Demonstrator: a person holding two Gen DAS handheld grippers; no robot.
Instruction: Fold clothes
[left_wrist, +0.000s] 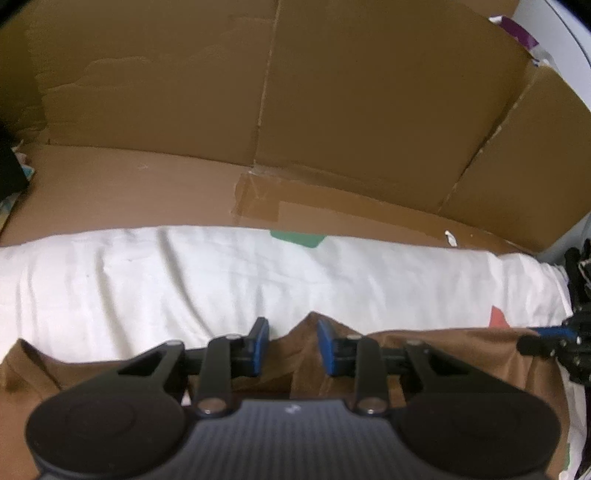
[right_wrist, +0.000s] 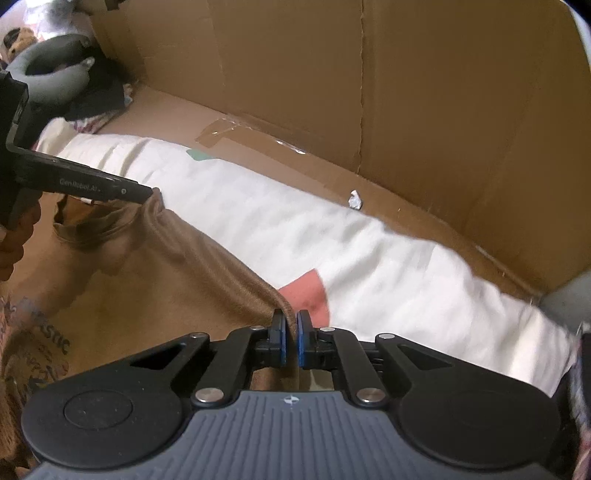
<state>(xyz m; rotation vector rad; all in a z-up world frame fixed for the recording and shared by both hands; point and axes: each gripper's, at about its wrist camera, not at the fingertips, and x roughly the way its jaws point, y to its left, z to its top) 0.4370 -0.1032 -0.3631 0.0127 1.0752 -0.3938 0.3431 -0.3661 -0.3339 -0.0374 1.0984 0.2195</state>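
A brown garment (left_wrist: 461, 373) lies over white bedding (left_wrist: 184, 280) in front of a cardboard wall. My left gripper (left_wrist: 294, 343) points down at the garment's far edge, and a raised bunch of brown cloth fills the gap between its blue pads. In the right wrist view that left gripper (right_wrist: 146, 192) holds the cloth up at its tip. My right gripper (right_wrist: 291, 332) is shut on the same edge of the brown garment (right_wrist: 166, 295), farther right. The hem runs taut between the two grips. The right gripper (left_wrist: 550, 332) shows at the right edge of the left wrist view.
Cardboard panels (right_wrist: 443, 110) stand behind the bedding (right_wrist: 369, 251), which has a green patch (left_wrist: 297, 238) and a red patch (right_wrist: 306, 291). A white paper scrap (right_wrist: 355, 200) lies on the cardboard floor. A grey neck pillow (right_wrist: 48, 70) and dark clothes lie far left. A printed garment (right_wrist: 33, 354) is near left.
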